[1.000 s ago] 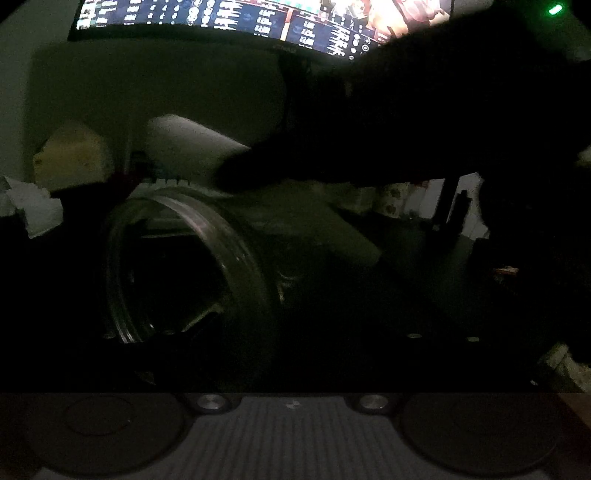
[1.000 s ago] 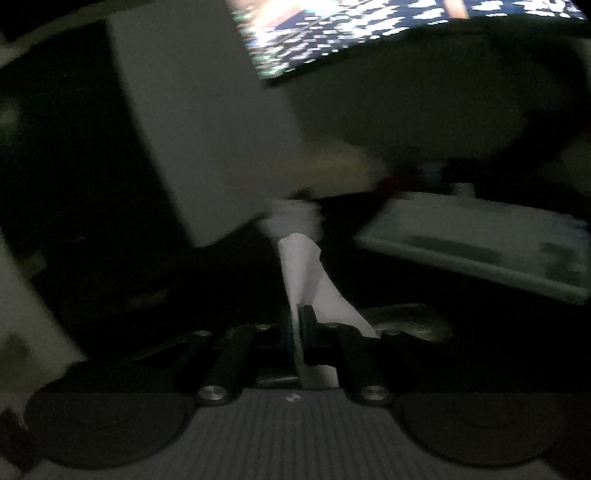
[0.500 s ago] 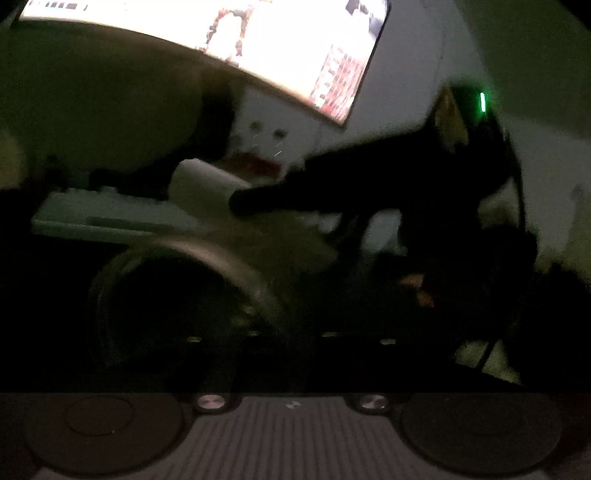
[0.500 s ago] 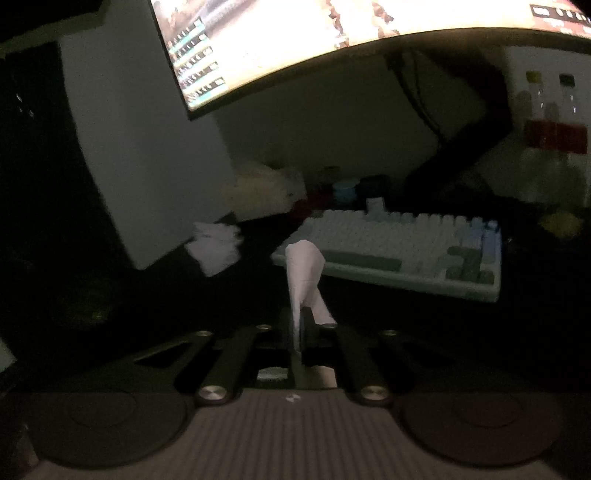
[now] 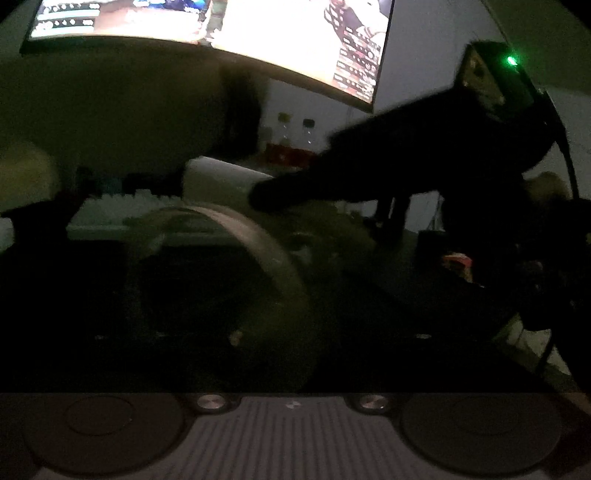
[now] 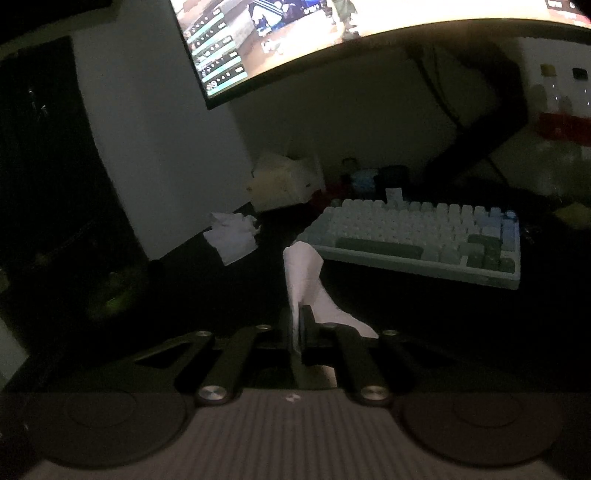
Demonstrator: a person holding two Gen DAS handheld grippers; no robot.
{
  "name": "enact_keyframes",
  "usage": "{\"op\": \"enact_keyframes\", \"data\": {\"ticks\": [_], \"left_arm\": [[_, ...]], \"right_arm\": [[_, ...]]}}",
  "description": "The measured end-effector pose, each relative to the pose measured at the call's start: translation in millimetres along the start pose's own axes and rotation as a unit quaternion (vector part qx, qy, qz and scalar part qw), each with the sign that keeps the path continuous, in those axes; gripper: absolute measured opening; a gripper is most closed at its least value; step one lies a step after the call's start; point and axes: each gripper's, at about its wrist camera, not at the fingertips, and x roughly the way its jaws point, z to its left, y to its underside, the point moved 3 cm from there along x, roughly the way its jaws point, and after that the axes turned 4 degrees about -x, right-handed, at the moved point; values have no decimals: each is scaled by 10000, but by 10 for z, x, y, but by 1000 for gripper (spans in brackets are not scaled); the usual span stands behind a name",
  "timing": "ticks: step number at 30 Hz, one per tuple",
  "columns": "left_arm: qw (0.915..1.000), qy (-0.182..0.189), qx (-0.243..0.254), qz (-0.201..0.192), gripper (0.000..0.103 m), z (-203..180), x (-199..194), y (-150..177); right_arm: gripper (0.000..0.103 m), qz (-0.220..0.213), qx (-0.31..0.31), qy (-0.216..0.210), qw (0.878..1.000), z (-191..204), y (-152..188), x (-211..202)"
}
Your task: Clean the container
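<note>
We worked in a very dim room lit mostly by a curved monitor (image 6: 369,26). In the right wrist view, our right gripper (image 6: 300,325) had its fingers pressed together on a white tissue (image 6: 304,273), which stood up from the fingertips in a loose cone, with a further flap hanging to the right of the fingers. Beyond it on the dark worktop (image 6: 406,306) lay a pale keyboard (image 6: 424,236), a crumpled tissue (image 6: 232,236) to the left of the held one, and a cream-coloured bag (image 6: 284,181) against the wall.

In the left wrist view, the glass container (image 5: 229,280) filled the centre-left, lying on its side with its round rim (image 5: 258,240) facing left, close in front of the camera and blurred. Our left gripper's fingers were lost in the darkness, so we could not tell whether they were apart or clamped on the container. The right gripper's dark body (image 5: 424,155) reached in from the right above the container, its tip near a white tissue end just behind the rim. Two small capped bottles (image 5: 295,129) stood under the monitor.
</note>
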Motion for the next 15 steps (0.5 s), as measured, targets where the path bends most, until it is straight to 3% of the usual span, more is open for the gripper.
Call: {"op": "enact_keyframes", "data": {"ticks": [5,7,11,15], "left_arm": [[9997,-192,-21,180,96,-16,65,-67],[9994,-261,-90,187,103,25,41,-106],[9988,-410,-193,168,103,81,-2,-169],[9990,-201,-80,383,103,76,39,-152]], "right_arm": [[6,29,-489,-193,9986,224,-20,90],[6,46,-474,-245,9986,218,-21,113],[6,84,-337,-127,9993,142,-34,142],[6,66,-278,-128,9995,132,-29,148]]}}
